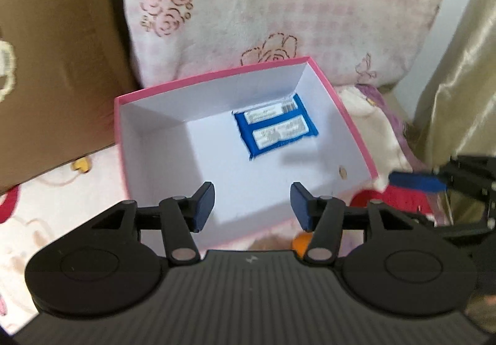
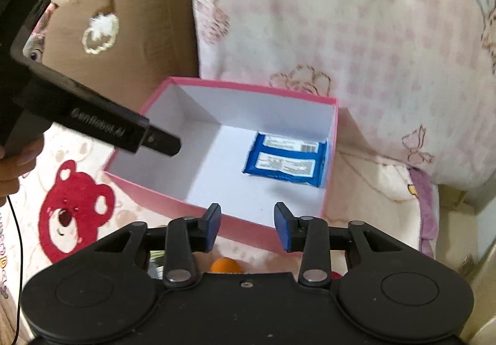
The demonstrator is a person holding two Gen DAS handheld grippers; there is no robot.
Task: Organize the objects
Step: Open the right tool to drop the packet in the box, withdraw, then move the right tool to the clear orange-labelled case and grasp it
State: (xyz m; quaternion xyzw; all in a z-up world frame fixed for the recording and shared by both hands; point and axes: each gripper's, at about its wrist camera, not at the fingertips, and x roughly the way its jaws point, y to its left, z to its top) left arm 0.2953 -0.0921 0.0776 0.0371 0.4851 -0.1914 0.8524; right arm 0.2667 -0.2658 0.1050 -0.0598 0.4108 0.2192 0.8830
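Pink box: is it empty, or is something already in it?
Not empty. The open pink box holds one blue packet lying flat in a far corner; the rest of its white floor is bare.

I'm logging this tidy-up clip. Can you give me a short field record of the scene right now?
surface: patterned blanket
container: pink box, open top, white inside
contents: blue packet at a far corner of the box
left gripper: open, holding nothing, over the box's near edge
right gripper: open, holding nothing
nearby: orange object, mostly hidden beneath the right gripper
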